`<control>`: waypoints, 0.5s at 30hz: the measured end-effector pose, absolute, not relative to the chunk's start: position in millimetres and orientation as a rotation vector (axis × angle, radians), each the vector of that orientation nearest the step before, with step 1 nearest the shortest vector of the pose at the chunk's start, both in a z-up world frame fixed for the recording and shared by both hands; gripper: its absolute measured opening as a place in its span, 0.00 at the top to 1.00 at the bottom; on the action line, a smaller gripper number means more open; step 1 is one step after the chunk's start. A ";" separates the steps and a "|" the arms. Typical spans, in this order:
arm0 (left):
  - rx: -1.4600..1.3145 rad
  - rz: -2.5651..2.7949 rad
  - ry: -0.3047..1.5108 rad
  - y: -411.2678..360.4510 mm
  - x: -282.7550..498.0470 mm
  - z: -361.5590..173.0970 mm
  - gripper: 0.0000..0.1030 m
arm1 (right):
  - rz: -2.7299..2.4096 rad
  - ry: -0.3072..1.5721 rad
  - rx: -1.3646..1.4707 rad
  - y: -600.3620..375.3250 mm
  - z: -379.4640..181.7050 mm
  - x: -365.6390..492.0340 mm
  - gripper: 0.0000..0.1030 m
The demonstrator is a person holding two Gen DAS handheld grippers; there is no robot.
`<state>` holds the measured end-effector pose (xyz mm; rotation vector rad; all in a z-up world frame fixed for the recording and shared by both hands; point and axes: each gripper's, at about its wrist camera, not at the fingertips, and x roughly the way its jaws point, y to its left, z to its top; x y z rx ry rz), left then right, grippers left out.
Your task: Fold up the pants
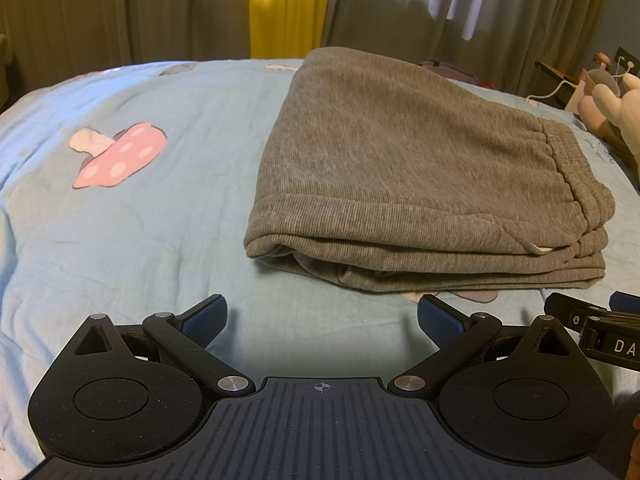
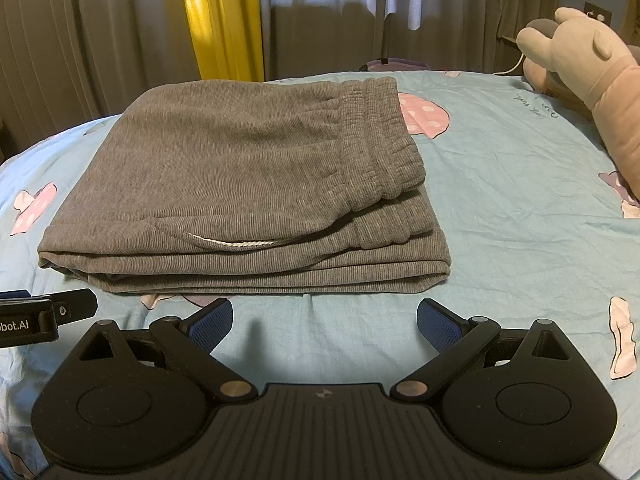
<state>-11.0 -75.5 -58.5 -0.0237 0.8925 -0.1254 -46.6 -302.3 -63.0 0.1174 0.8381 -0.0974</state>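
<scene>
Grey knit pants (image 1: 400, 168) (image 2: 240, 184) lie folded into a flat stack of several layers on the light blue bed cover (image 1: 180, 200) (image 2: 520, 200). The elastic waistband (image 2: 380, 136) is on top at the right, and a white drawstring (image 2: 232, 243) peeks from a fold. My left gripper (image 1: 322, 314) is open, a short way in front of the stack's near left corner, holding nothing. My right gripper (image 2: 325, 316) is open too, just before the near edge, empty. Each gripper shows at the edge of the other's view.
The bed cover has pink mushroom prints (image 1: 120, 156) (image 2: 424, 120). A beige plush toy (image 2: 592, 76) (image 1: 616, 108) lies at the right of the bed. Curtains, one yellow (image 2: 224, 20), hang behind. A white cable (image 1: 560, 88) runs near a dark shelf at the far right.
</scene>
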 end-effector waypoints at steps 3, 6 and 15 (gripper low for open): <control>-0.024 -0.127 0.893 -75.5 -11.1 -58.6 0.00 | -0.097 0.839 0.117 -302.7 -63.0 -46.6 0.04; -0.022 -0.127 0.893 -75.6 -11.1 -58.9 0.00 | -0.096 0.838 0.117 -302.8 -63.1 -46.5 0.04; -0.029 -0.133 0.894 -74.5 -11.3 -58.9 0.00 | -0.098 0.841 0.118 -303.1 -63.4 -46.4 0.04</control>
